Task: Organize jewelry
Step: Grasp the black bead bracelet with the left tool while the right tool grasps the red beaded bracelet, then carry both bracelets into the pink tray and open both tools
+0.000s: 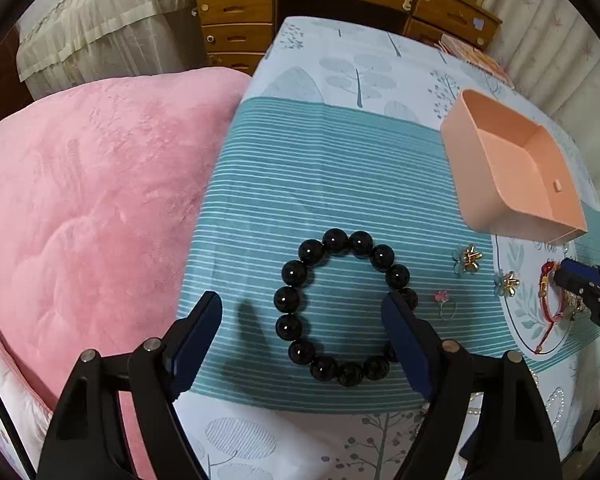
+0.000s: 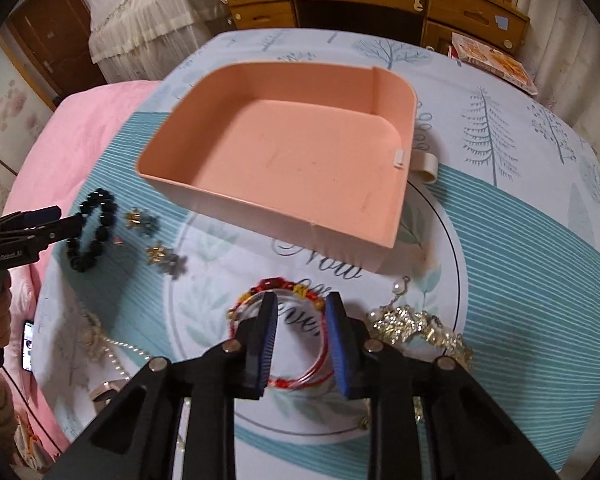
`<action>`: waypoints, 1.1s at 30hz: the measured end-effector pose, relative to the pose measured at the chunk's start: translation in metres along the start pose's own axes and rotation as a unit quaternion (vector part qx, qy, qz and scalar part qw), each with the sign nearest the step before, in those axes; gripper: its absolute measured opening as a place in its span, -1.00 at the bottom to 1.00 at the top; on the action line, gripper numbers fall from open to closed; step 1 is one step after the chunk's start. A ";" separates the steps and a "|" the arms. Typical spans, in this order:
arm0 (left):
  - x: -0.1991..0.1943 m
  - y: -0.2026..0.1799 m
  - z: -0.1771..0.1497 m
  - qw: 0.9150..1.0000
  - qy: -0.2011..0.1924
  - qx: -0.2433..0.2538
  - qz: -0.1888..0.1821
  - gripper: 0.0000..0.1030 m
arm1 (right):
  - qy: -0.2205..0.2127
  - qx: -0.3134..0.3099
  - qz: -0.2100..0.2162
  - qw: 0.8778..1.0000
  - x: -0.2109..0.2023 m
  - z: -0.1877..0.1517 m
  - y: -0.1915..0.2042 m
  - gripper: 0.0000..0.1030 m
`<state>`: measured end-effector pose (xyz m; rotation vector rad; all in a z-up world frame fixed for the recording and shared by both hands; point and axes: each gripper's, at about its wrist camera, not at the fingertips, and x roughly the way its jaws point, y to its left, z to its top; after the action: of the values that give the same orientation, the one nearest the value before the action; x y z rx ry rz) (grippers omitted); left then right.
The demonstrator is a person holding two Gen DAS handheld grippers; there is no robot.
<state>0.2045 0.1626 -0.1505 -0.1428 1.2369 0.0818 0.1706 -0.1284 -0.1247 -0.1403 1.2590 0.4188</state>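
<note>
While the left gripper [image 1: 302,320] hangs spread over the bed, the black bead bracelet [image 1: 344,308] lies between its fingers, untouched. In the right wrist view, the right gripper [image 2: 300,320] stands narrowed astride the red string bracelet [image 2: 296,336], near the pink tray [image 2: 284,152]; contact is unclear.

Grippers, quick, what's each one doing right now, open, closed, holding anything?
Left gripper: open over the black bead bracelet, holding nothing.
Right gripper: partly closed, open around the red bracelet, not gripping it.
</note>
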 end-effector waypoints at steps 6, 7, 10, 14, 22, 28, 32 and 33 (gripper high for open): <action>0.017 -0.001 0.004 0.999 0.035 -0.002 0.012 0.23 | -0.012 -0.001 -0.027 1.000 0.004 0.003 -0.006 -0.81; 0.015 0.000 0.004 0.999 0.029 -0.001 0.018 0.16 | -0.015 0.000 -0.029 0.999 0.005 0.003 -0.005 -0.81; 0.016 -0.001 0.005 0.999 0.030 -0.001 0.022 -0.03 | -0.018 -0.001 -0.042 0.999 0.004 0.002 -0.002 -0.82; 0.015 0.001 0.005 0.999 0.030 -0.008 0.020 -0.75 | -0.027 -0.006 -0.049 0.998 0.000 -0.003 0.005 -0.82; -0.025 0.000 -0.003 1.000 -0.007 -0.021 -0.005 -0.76 | -0.076 -0.024 -0.062 0.995 -0.043 -0.008 0.030 -0.83; -0.087 -0.020 0.001 0.997 -0.069 0.001 -0.034 -0.76 | -0.124 -0.032 -0.070 0.989 -0.086 -0.004 0.048 -0.83; -0.122 -0.049 0.012 0.993 -0.102 0.034 -0.044 -0.76 | -0.151 -0.031 -0.074 0.985 -0.110 0.010 0.055 -0.82; -0.130 -0.056 0.015 0.992 -0.109 0.041 -0.050 -0.76 | -0.156 -0.027 -0.075 0.985 -0.114 0.016 0.056 -0.82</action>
<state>0.1839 0.1115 -0.0190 -0.1196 1.0114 -0.0394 0.1355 -0.0980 -0.0056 -0.2067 0.9220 0.3299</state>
